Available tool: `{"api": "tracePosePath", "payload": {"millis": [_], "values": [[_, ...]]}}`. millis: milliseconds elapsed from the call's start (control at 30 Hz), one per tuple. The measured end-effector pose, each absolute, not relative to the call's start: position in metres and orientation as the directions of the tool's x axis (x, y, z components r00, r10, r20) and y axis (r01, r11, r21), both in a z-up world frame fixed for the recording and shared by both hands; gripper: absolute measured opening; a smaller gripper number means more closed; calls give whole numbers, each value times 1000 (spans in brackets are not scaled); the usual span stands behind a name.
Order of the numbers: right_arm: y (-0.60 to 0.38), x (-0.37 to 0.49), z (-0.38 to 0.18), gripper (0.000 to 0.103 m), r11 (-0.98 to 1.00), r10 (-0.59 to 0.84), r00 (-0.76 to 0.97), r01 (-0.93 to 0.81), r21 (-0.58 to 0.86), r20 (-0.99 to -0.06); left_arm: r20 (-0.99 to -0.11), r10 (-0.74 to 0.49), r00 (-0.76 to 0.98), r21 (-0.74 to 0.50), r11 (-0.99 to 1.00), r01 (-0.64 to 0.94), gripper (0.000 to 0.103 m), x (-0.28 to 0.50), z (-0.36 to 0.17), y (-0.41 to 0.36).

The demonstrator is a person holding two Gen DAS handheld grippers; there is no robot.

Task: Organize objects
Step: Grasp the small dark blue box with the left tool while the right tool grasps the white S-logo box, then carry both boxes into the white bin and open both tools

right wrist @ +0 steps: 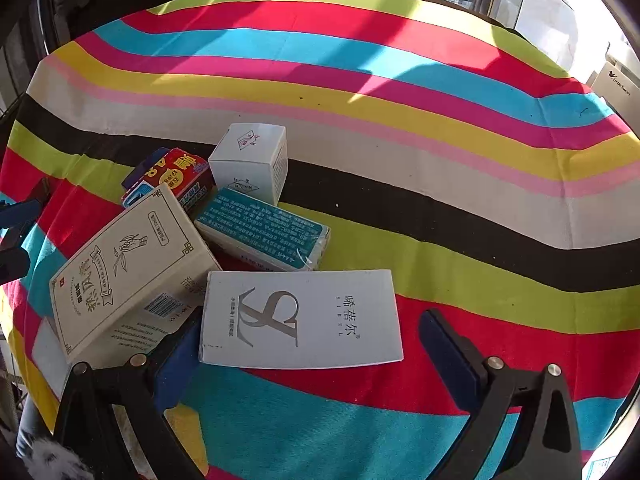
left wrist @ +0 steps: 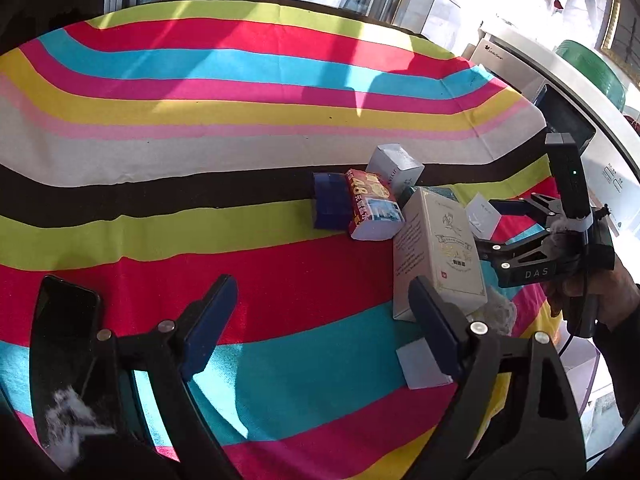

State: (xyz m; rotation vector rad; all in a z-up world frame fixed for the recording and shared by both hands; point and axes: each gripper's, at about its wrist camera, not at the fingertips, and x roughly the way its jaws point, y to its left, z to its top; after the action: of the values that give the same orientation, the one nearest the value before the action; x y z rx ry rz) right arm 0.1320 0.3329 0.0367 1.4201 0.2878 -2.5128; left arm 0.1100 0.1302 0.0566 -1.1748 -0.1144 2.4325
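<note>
A cluster of boxes lies on the striped tablecloth (right wrist: 400, 160). A flat white box (right wrist: 300, 320) with grey lettering sits between the fingers of my open right gripper (right wrist: 312, 360); the right pad (right wrist: 444, 348) stands clear of it. Beside it lie a cream box (right wrist: 128, 264), a teal box (right wrist: 264, 236), a red pack (right wrist: 180, 178) and a white cube box (right wrist: 250, 160). My left gripper (left wrist: 324, 324) is open over bare cloth, its right finger (left wrist: 436, 332) close to the cream box (left wrist: 436, 256). The right gripper (left wrist: 500, 228) shows there around the flat white box (left wrist: 482, 210).
A dark blue box (left wrist: 330, 206) lies left of the red pack (left wrist: 372, 208). A black phone-like slab (left wrist: 68, 340) sits at the lower left. A white paper piece (left wrist: 420, 364) lies near my left gripper. A white appliance (left wrist: 500, 56) and green basin (left wrist: 592, 68) stand past the table's right edge.
</note>
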Motion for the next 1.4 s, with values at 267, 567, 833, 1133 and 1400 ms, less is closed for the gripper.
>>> {"api": "tracePosePath", "payload": {"millis": [267,567,833,1133,1400], "values": [[346,132,34,86,-966,-100,-501,254,-36,-860,-759,457,-463,-187,-836,-516,87,63,50,147],[382,154,34,86,-980,-70,-489,195,-30,-870,-833,455,-315,36,-524,-851,87,20,40,171],[412,179,28,86,-993,-40,-457,119,-16,-889,-886,440,-145,53,-217,-975,80,-1,31,193],[434,199,28,86,-999,-22,-447,50,0,-894,-922,386,0,-27,-64,-998,57,-9,32,220],[432,207,30,86,-1000,-13,-462,27,0,-887,-920,388,-59,-95,-365,-926,55,-7,33,199]]}}
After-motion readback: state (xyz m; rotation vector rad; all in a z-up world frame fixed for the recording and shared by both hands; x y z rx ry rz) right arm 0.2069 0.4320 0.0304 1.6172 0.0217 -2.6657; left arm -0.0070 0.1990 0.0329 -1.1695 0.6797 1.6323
